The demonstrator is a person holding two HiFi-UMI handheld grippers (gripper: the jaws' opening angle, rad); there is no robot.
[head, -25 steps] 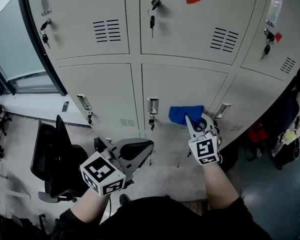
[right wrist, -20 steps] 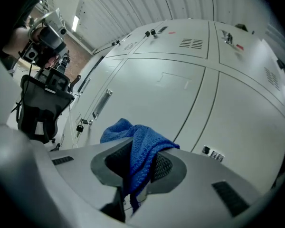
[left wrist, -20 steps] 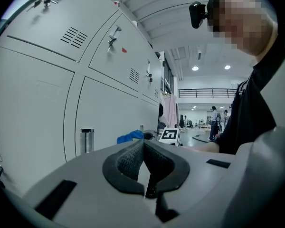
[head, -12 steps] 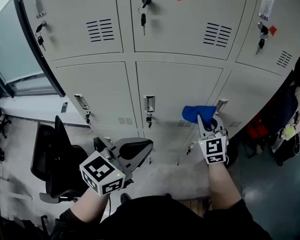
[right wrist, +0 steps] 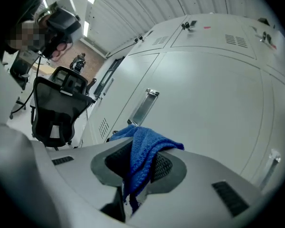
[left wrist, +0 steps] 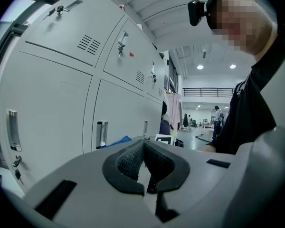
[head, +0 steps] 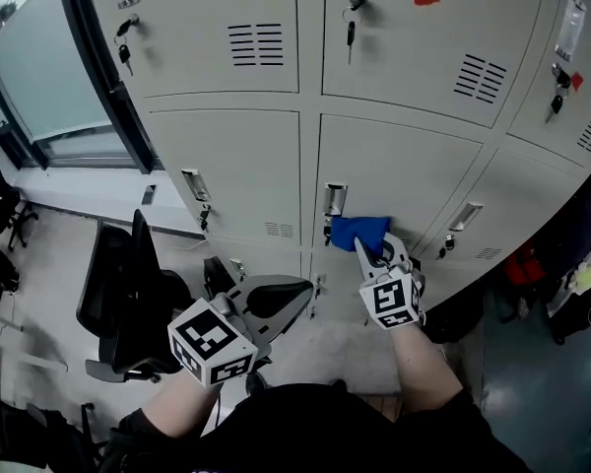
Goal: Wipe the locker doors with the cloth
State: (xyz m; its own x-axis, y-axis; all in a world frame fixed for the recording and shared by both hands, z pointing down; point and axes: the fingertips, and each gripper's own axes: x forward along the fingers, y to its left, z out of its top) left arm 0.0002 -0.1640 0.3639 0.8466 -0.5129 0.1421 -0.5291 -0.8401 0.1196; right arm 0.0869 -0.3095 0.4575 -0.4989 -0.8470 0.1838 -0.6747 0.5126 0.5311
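My right gripper (head: 367, 251), fingers clamped on the blue cloth (head: 359, 229), has swept left across the locker door (head: 399, 170) to just beside its handle (head: 335, 200), so I judge the wipe mid-stroke. The left gripper (head: 294, 299) idles below the handle, fingers together and empty.

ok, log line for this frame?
right gripper: shut on blue cloth | blue cloth: at lower middle locker door, by handle | left gripper: shut, empty, held low

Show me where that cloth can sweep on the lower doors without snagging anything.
Middle door: bare above and right of the cloth. Left door: bare between its handle and vent. Crowded: the middle handle and key, just left of the cloth.
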